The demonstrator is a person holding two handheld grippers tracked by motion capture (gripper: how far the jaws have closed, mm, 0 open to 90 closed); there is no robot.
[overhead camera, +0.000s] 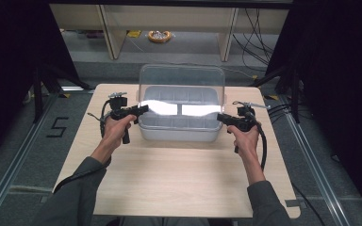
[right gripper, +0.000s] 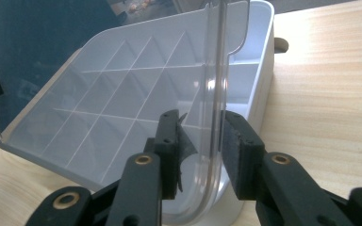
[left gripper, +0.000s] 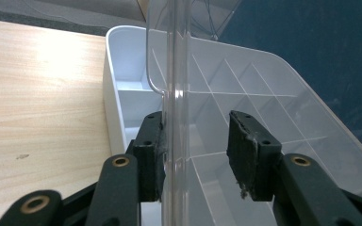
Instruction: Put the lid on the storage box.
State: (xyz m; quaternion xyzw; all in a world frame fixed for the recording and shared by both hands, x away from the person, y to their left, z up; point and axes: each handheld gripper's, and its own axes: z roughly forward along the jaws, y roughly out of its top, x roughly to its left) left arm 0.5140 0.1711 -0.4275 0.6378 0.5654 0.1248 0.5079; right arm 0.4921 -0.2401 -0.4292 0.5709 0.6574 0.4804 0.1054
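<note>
A white compartment box (overhead camera: 179, 134) stands at the table's far middle, its clear lid (overhead camera: 181, 84) raised nearly upright. My left gripper (overhead camera: 143, 109) is at the lid's left edge. In the left gripper view the jaws (left gripper: 195, 141) stand wide apart astride the lid's edge (left gripper: 174, 70), which lies against one pad with a clear gap to the other. My right gripper (overhead camera: 219, 117) is at the lid's right edge. Its jaws (right gripper: 200, 141) straddle the curved lid rim (right gripper: 214, 94) more narrowly, one pad close to it and a small gap at the other. The box's dividers (right gripper: 122, 84) show through the lid.
The light wooden table (overhead camera: 169, 179) has bare room in front of the box. Behind it are wooden shelf legs (overhead camera: 108, 33), cables (overhead camera: 259, 42) on the grey floor and a yellow ring-shaped object (overhead camera: 159, 36). Dark curtains hang at both sides.
</note>
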